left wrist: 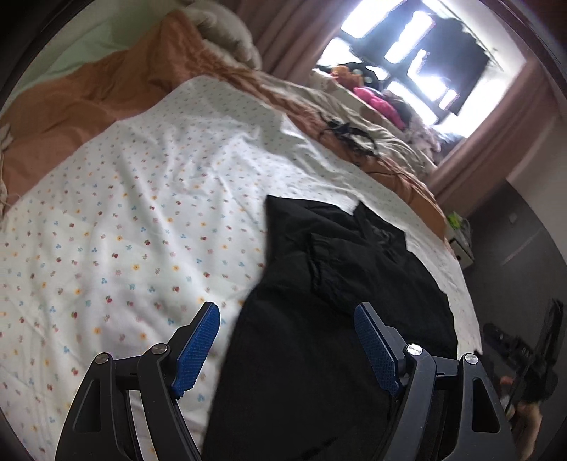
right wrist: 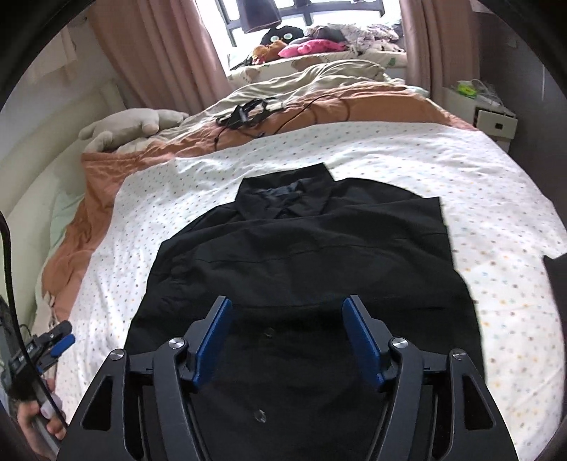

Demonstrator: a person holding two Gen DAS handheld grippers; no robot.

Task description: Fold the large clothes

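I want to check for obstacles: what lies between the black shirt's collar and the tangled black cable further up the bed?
In the right wrist view, only white dotted sheet and orange blanket lie between the black collared shirt and the tangled black cable.

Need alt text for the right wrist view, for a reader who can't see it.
A black collared shirt lies flat on a white dotted sheet covering a bed, collar toward the window. The open right gripper hovers over its lower part, blue pads apart, holding nothing. The left gripper shows at the left edge.
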